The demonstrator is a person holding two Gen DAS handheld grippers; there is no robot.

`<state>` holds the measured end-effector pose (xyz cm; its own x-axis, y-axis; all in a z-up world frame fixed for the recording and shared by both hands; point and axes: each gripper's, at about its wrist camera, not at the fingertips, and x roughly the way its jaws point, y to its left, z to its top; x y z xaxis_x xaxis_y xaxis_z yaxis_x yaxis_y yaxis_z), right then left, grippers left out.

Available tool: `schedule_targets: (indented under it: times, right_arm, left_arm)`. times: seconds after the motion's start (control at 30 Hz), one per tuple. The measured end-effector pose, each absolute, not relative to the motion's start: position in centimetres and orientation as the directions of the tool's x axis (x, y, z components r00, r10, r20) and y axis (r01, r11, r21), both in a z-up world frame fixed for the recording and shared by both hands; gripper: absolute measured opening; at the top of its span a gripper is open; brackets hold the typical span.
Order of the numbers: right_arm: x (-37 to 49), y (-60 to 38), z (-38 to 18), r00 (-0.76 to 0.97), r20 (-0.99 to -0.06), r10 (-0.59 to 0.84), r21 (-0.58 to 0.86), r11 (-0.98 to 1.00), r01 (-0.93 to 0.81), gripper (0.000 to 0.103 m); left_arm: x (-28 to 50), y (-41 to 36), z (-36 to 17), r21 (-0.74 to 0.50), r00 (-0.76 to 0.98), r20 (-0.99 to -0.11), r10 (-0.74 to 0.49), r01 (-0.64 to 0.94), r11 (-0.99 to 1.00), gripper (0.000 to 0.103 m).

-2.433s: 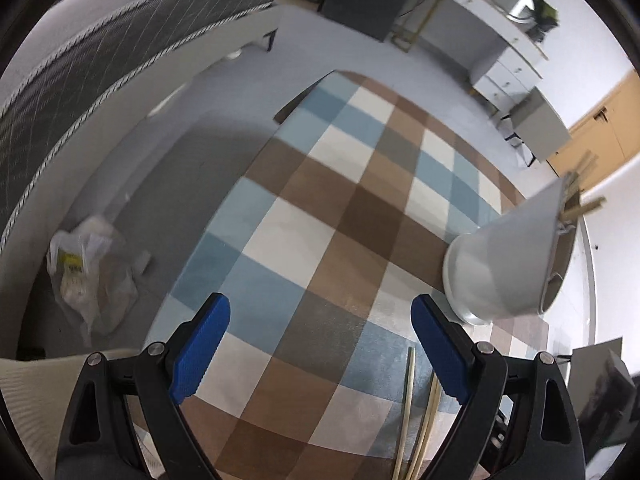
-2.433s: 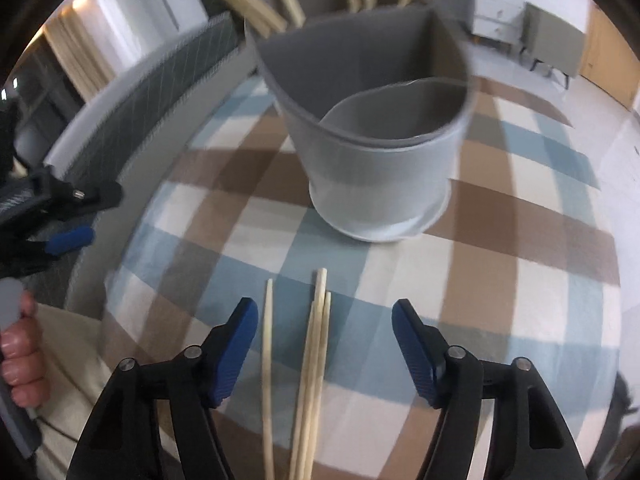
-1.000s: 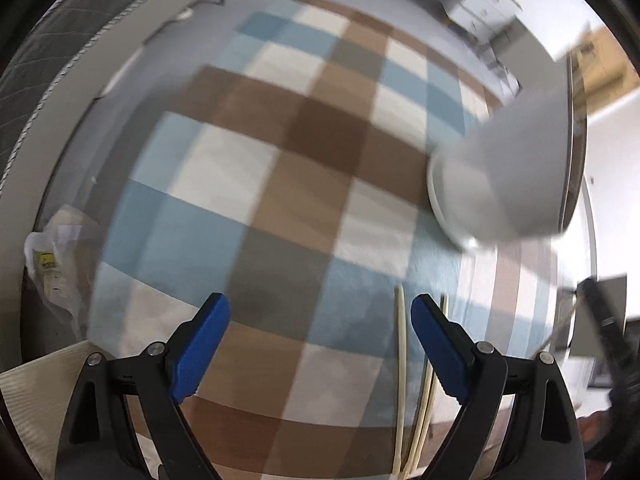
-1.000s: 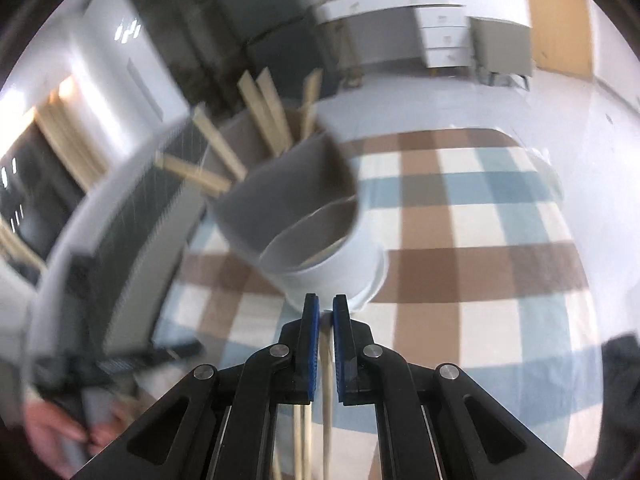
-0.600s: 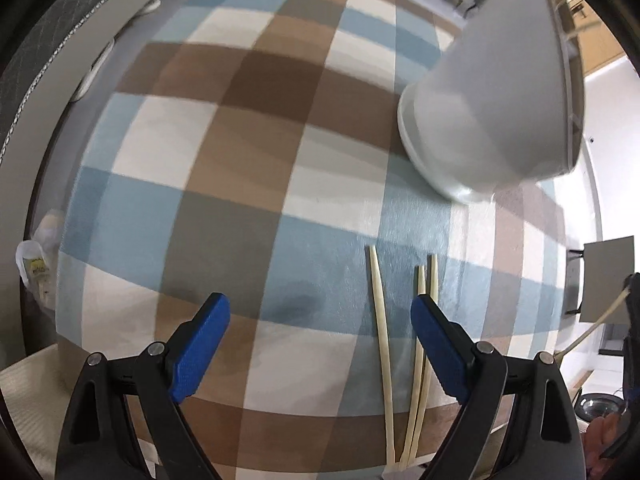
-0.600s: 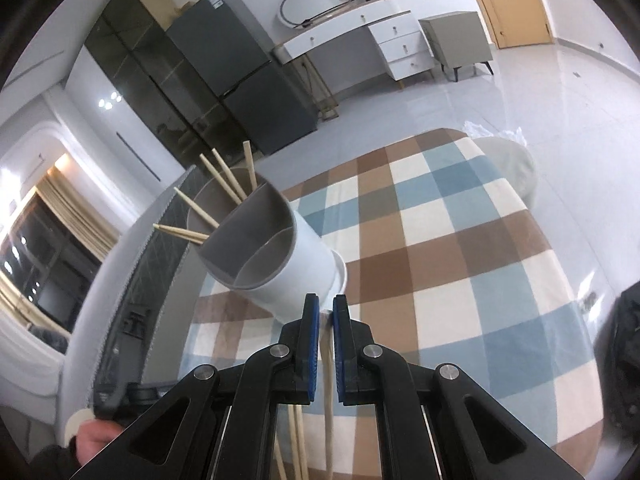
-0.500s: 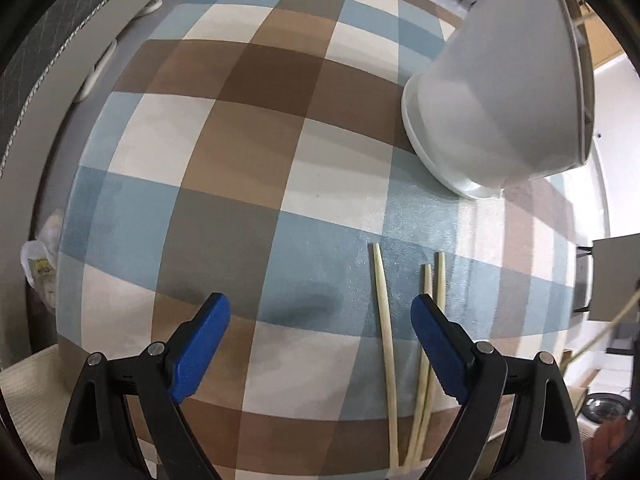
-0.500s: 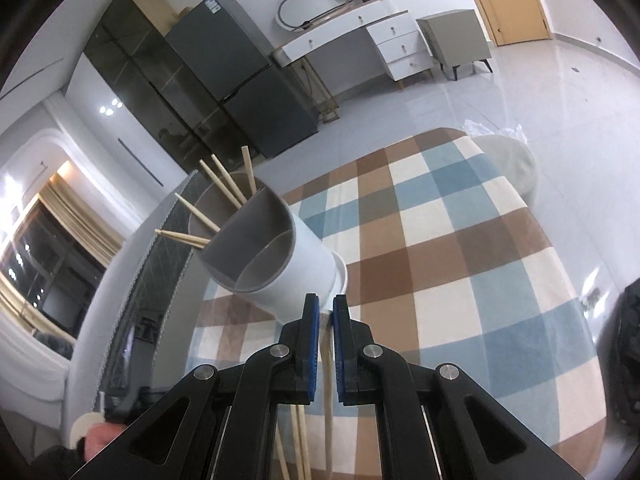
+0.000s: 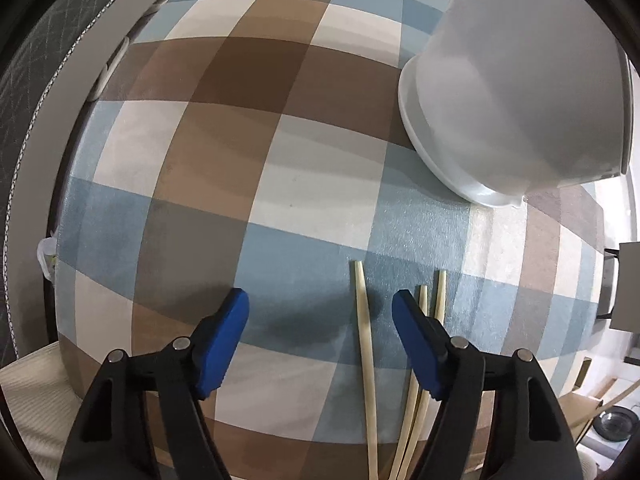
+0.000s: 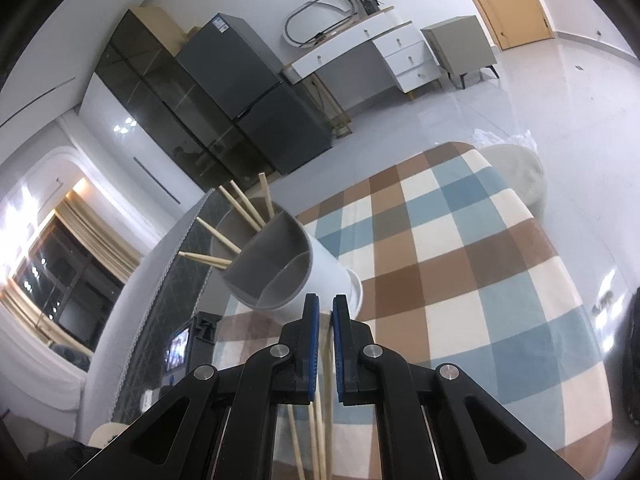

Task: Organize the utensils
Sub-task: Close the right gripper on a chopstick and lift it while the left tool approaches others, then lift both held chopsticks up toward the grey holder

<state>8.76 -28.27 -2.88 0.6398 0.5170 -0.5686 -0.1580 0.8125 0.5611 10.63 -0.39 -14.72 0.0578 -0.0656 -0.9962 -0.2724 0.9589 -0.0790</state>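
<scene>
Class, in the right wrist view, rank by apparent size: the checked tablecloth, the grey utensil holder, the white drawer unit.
1. Checked tablecloth
2. Grey utensil holder
3. White drawer unit, though it stands far off, so only apparently smallest.

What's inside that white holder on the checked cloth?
Several wooden chopsticks lean in the rear compartment of the white holder. The front compartment looks empty. Its bottom and the sticks' lower ends are hidden by the walls.

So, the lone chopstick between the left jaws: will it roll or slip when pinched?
The lone chopstick looks thin, stiff and probably light. Lying flat on the checked cloth, it seems unlikely to roll far, but the closing left gripper could nudge it sideways.
</scene>
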Motion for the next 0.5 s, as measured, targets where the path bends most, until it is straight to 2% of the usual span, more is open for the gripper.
schedule_targets:
  times: [0.1,0.13,0.17,0.27,0.5]
  right_arm:
    - [8.9,-28.5,-2.9,0.639,-0.563,0.524,0.574,0.804,-0.154,0.006]
    - [8.9,-28.5,-2.8,0.639,-0.559,0.528,0.579,0.801,-0.155,0.006]
    - [8.9,-28.5,-2.8,0.639,-0.558,0.53,0.581,0.799,-0.156,0.006]
    - [9.0,-28.5,-2.4,0.649,-0.55,0.526,0.576,0.801,-0.162,0.006]
    - [9.0,-28.8,-2.1,0.661,-0.543,0.519,0.577,0.802,-0.155,0.006]
  left_arm:
    - [10.6,-1.1,-14.6,-0.019,0.052,-0.999,-0.006,-0.257,0.966,0.054]
    - [10.7,-1.4,-14.6,-0.014,0.052,-0.999,-0.001,-0.247,0.969,0.044]
    - [10.8,-1.9,-14.4,-0.015,0.049,-0.999,-0.004,-0.23,0.973,0.029]
    - [11.1,-3.3,-14.3,-0.021,0.033,-0.999,-0.015,-0.196,0.98,0.002]
    - [11.6,-3.5,-13.8,-0.103,0.106,-0.991,-0.081,-0.22,0.97,0.001]
